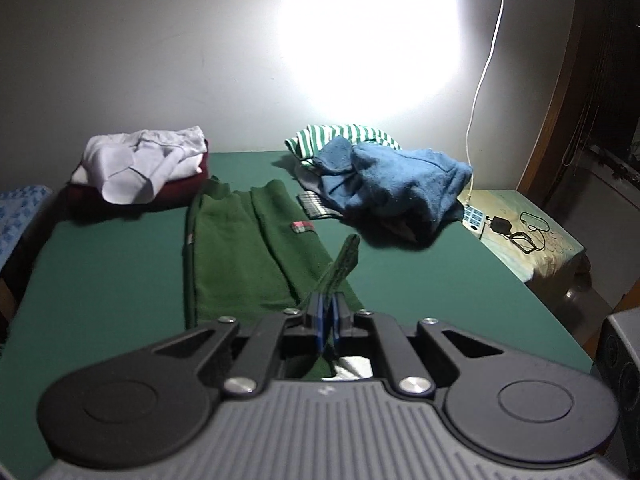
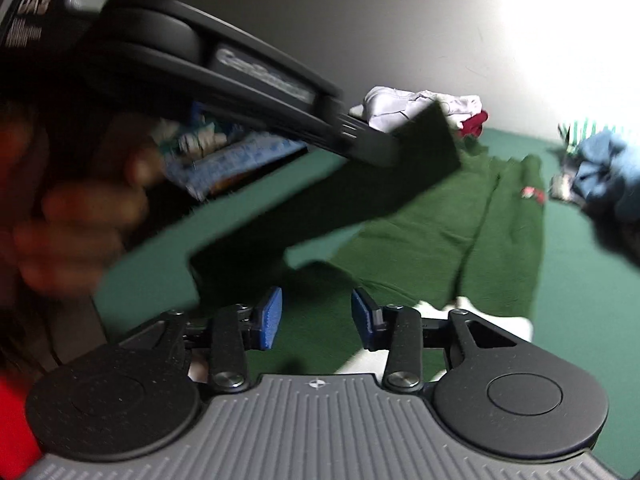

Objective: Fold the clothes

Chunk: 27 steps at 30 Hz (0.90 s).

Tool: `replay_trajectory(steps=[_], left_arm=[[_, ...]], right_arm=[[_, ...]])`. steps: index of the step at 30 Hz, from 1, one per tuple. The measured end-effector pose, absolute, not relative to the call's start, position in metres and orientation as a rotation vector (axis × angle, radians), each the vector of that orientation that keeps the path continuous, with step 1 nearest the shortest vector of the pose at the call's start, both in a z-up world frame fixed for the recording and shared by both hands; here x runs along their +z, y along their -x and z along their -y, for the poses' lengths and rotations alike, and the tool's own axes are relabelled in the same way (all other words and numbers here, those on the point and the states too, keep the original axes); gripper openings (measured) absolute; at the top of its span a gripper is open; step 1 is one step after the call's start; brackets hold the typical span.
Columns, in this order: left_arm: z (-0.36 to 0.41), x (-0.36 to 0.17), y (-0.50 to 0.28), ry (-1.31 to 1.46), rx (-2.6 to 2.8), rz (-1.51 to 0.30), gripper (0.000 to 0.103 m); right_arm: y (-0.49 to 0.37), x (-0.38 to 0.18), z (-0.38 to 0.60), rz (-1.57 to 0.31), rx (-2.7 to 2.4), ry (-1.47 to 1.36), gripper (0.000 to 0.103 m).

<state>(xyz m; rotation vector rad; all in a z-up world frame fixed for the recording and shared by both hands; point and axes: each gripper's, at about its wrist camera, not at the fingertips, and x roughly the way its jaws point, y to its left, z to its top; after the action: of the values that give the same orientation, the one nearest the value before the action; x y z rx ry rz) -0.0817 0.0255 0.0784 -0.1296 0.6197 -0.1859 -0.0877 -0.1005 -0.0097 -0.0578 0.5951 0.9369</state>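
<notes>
One green garment [image 1: 240,248] edge pinched in left hand-held gripper [image 1: 327,316]

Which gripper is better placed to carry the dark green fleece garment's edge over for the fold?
Probably left. The left gripper is shut on a strip of the dark green fleece garment, lifted off the green table. The right gripper is open, holding nothing.

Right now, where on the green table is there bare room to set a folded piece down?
Bare table lies left of the green garment, in front of the white-and-maroon stack. Another bare patch lies right of the garment, in front of the blue heap. The back edge is crowded.
</notes>
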Motion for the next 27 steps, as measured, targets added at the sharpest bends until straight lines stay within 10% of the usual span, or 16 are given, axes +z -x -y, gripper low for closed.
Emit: replay_trajectory(steps=[8, 12, 15, 18, 21, 27], left_arm=[[-0.02, 0.1, 0.067, 0.191, -0.225, -0.594, 0.005], [-0.027, 0.092, 0.06, 0.205, -0.197, -0.611, 0.005], [-0.04, 0.084, 0.064, 0.207, -0.163, -0.636, 0.007], [-0.053, 0.072, 0.086, 0.134, -0.133, -0.692, 0.031], [-0.064, 0.057, 0.111, 0.046, -0.101, -0.757, 0.031], [-0.073, 0.029, 0.157, 0.037, -0.049, -0.886, 0.057]], right_arm=[[0.067, -0.003, 0.084, -0.574, 0.818, -0.108, 0.058], [0.053, -0.013, 0.09, -0.61, 0.687, -0.143, 0.011], [0.04, -0.027, 0.106, -0.686, 0.604, -0.178, 0.001], [0.037, -0.038, 0.126, -0.742, 0.55, -0.228, 0.001], [0.036, -0.047, 0.142, -0.797, 0.515, -0.289, 0.001], [0.029, -0.055, 0.164, -0.893, 0.495, -0.457, 0.031]])
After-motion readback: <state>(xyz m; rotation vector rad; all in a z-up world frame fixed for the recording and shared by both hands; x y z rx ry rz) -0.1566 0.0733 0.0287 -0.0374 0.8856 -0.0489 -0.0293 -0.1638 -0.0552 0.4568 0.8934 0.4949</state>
